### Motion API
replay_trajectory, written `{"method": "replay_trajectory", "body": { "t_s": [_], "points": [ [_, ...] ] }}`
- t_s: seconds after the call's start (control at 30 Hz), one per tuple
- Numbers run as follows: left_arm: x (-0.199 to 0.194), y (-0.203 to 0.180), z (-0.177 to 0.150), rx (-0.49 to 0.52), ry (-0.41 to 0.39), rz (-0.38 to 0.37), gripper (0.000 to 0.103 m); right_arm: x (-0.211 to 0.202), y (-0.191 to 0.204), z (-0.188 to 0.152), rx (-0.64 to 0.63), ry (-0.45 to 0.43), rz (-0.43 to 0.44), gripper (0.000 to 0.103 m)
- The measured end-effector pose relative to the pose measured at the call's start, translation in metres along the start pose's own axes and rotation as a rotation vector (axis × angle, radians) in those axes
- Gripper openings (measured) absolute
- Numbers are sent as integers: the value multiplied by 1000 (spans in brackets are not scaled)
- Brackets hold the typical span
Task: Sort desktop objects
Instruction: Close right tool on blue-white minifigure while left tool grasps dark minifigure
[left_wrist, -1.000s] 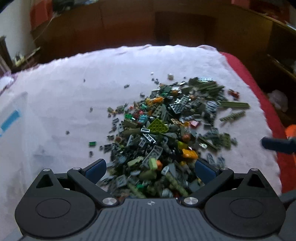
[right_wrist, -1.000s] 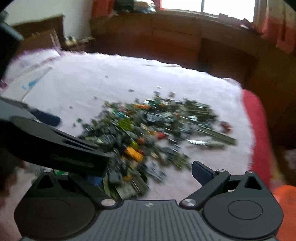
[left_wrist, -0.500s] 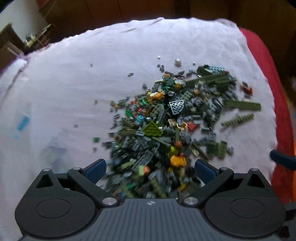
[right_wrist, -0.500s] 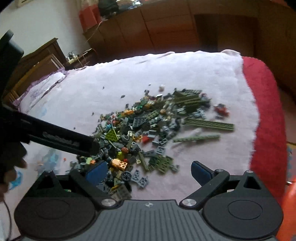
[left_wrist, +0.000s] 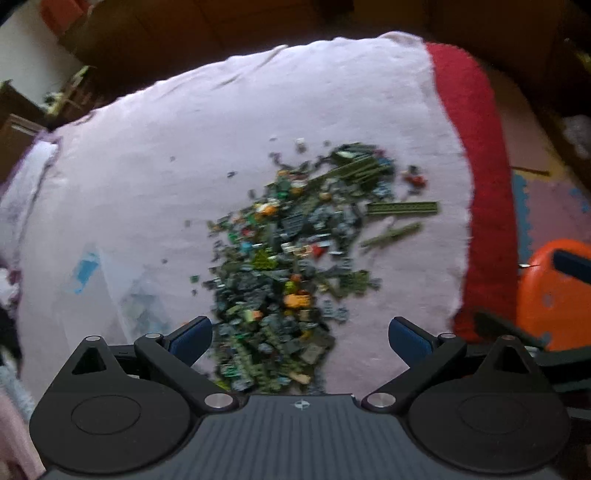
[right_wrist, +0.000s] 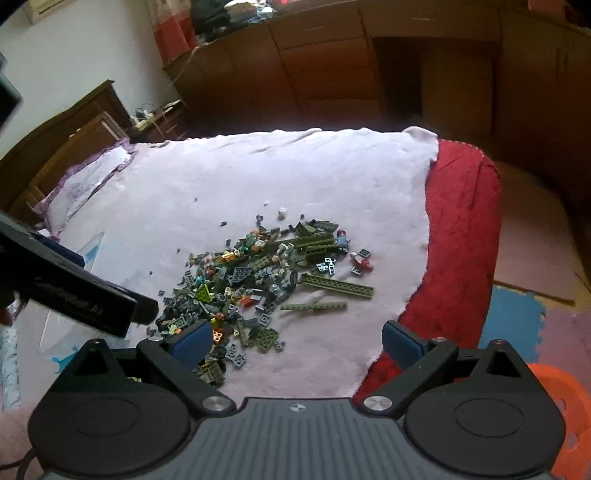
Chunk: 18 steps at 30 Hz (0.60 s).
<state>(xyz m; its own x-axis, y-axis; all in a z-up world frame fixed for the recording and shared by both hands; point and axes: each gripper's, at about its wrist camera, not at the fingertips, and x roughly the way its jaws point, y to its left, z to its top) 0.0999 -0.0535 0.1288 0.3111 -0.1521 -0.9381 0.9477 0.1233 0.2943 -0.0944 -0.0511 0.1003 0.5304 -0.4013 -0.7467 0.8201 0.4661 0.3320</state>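
Observation:
A pile of small toy bricks (left_wrist: 288, 266), mostly green and grey with orange and red bits, lies on a pale pink cloth (left_wrist: 221, 147). The same pile of bricks (right_wrist: 258, 280) shows in the right wrist view, with long green beams (right_wrist: 336, 286) at its right side. My left gripper (left_wrist: 299, 338) hangs open above the pile's near end, nothing between its blue pads. My right gripper (right_wrist: 295, 341) is open too, held high over the pile's near right edge. The left gripper's black body (right_wrist: 74, 291) crosses the left of the right wrist view.
A red blanket (right_wrist: 461, 236) borders the cloth on the right. A clear plastic bag with blue print (left_wrist: 96, 280) lies left of the pile. An orange plastic stool (left_wrist: 554, 291) stands right of the bed. Wooden cabinets (right_wrist: 332, 66) line the far side.
Both grippers have risen and pulled back from the pile, so the bricks look smaller and farther. Both stay open and empty. The bricks have not moved.

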Motion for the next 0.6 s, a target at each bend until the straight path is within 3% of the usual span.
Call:
{"method": "replay_trajectory", "body": {
  "t_s": [0.23, 0.4, 0.6],
  "points": [
    [79, 9, -57, 101, 18, 61, 103, 50, 15, -54, -25, -24, 61, 99],
    [138, 29, -111, 141, -69, -21, 103, 98, 52, -103, -22, -78, 28, 93],
    [157, 65, -179, 139, -232, -139, 100, 116, 123, -167, -85, -195, -70, 79]
  ]
}}
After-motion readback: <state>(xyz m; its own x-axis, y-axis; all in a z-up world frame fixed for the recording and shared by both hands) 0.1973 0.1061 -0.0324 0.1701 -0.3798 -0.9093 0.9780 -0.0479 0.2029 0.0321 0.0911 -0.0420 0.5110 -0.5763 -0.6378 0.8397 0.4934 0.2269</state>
